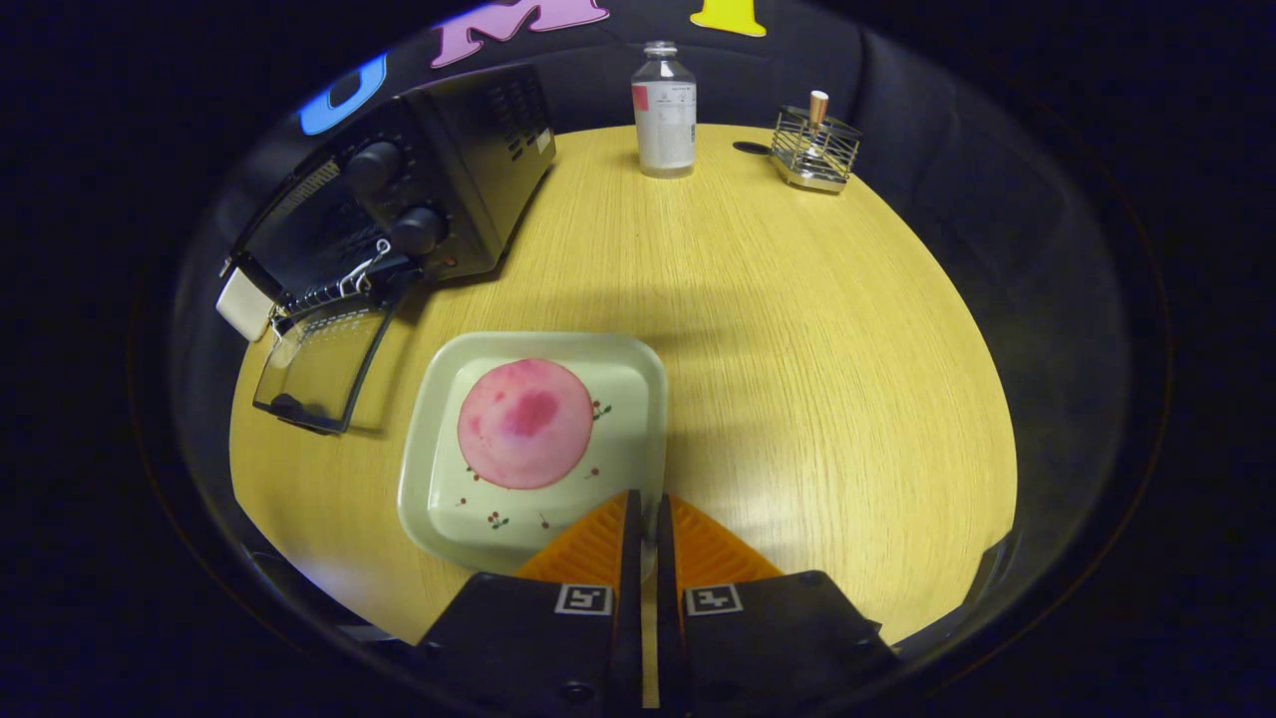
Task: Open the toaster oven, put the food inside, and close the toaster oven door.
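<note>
Hovering low over the worktop (797, 329), the claw (646, 524) has its fingers nearly together, straddling the plate (439, 419) rim at its near corner; whether they press it, cannot tell; food (525, 423) lies just ahead-left; toaster oven (419, 189) beyond, door (319, 364) down.

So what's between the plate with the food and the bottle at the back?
Bare wooden table in the gripper view; nothing stands between plate and bottle.
</note>
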`<state>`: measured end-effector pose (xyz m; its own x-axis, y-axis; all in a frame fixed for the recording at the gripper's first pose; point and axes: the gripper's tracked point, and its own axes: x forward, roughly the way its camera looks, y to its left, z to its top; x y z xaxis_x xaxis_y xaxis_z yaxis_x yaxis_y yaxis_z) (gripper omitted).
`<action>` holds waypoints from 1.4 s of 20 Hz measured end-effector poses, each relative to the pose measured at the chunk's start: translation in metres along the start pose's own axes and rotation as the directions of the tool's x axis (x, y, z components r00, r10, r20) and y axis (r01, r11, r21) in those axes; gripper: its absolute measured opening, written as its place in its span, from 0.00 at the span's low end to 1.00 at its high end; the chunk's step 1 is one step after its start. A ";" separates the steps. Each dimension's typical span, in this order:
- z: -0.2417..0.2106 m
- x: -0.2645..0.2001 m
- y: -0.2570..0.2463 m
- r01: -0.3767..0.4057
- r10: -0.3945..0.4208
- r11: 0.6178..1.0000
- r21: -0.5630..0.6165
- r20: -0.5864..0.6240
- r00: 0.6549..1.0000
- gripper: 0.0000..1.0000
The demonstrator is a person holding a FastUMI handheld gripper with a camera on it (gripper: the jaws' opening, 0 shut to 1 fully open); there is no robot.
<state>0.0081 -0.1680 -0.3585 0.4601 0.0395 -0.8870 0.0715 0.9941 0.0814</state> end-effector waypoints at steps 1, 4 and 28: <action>-0.003 0.003 0.000 -0.021 0.021 1.000 0.017 -0.014 1.000 0.10; -0.003 0.001 0.002 -0.056 0.059 0.994 0.094 -0.030 0.998 0.07; -0.019 -0.087 0.048 -0.301 0.232 0.433 0.850 0.218 0.948 0.06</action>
<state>-0.0450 -0.1218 -0.2862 0.6458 0.2456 -0.7229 0.6444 0.3325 0.6886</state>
